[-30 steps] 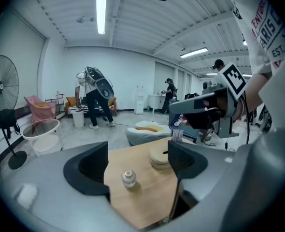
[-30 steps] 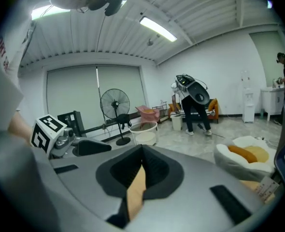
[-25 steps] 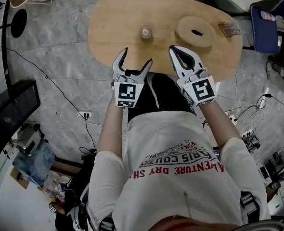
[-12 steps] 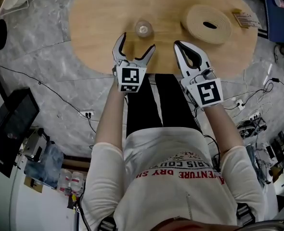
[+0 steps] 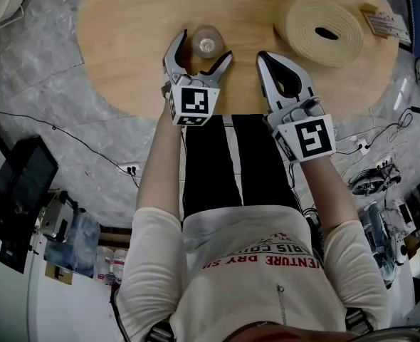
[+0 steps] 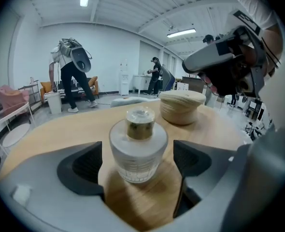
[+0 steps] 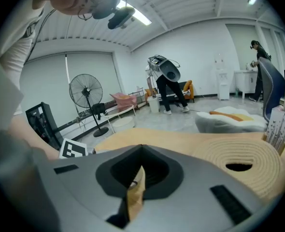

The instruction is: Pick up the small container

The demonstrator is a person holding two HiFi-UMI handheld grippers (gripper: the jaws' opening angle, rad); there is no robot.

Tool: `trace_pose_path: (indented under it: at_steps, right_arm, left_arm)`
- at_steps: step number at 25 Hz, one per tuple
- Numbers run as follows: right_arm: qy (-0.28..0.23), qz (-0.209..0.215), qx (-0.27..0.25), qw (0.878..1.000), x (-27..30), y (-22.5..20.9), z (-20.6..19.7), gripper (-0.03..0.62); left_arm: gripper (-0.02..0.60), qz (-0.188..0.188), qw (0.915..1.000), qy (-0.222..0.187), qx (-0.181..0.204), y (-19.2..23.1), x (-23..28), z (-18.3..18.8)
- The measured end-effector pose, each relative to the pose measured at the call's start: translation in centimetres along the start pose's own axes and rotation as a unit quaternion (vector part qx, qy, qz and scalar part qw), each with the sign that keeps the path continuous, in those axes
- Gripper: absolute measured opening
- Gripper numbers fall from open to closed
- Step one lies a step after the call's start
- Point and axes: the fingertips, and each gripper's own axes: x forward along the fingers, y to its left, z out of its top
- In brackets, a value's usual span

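The small container (image 5: 207, 43) is a frosted round jar with a gold neck and a clear stopper. It stands upright on the oval wooden table (image 5: 124, 41). My left gripper (image 5: 203, 45) is open, its jaws have just been opening wider, and the jar stands between them. In the left gripper view the jar (image 6: 138, 146) shows a gap to each of the fingers (image 6: 84, 166), so neither pad touches it. My right gripper (image 5: 264, 57) hovers to the right of the jar, over the table's near edge. Its jaws (image 7: 135, 187) are shut, with nothing held.
A round woven beige coil with a slot in its top (image 5: 329, 30) lies on the table to the right, beyond the right gripper. A small printed card (image 5: 386, 21) lies at the far right edge. Cables run across the floor. People stand far off (image 6: 75, 79).
Both grippers have come down and forward over the table. The left one now straddles the jar, which earlier stood ahead of its tips, and its jaws are spread a little wider. The right jaws stay shut.
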Motion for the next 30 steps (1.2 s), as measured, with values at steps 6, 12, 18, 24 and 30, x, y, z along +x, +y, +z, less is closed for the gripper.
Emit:
trace_pose_path:
  at_steps: [6, 12, 18, 24, 30]
  right_arm:
    - [0.004, -0.001, 0.006, 1.000, 0.5, -1.0, -1.1, -0.005]
    - [0.015, -0.004, 0.029, 0.999, 0.8, -1.6, -2.1, -0.005]
    - [0.032, 0.004, 0.035, 0.999, 0.5, -1.0, -3.7, -0.003]
    - [0.033, 0.005, 0.029, 0.999, -0.3, -0.5, -3.1, -0.003]
    - [0.017, 0.002, 0.017, 1.000, -2.0, 0.2, 1.6, -0.004]
  left_arm:
    - [0.445, 0.001, 0.9993, -0.026, 0.026, -0.2, 1.2, 0.8]
    - [0.393, 0.006, 0.9988, -0.040, 0.029, 0.0, 2.7, 1.3]
    - [0.345, 0.018, 0.9986, -0.043, 0.025, 0.4, 2.9, 1.6]
    - [0.345, 0.007, 0.9993, -0.035, 0.014, 0.2, 1.4, 3.1]
    - [0.344, 0.005, 0.9980, -0.063, 0.008, 0.5, -3.2, 10.3]
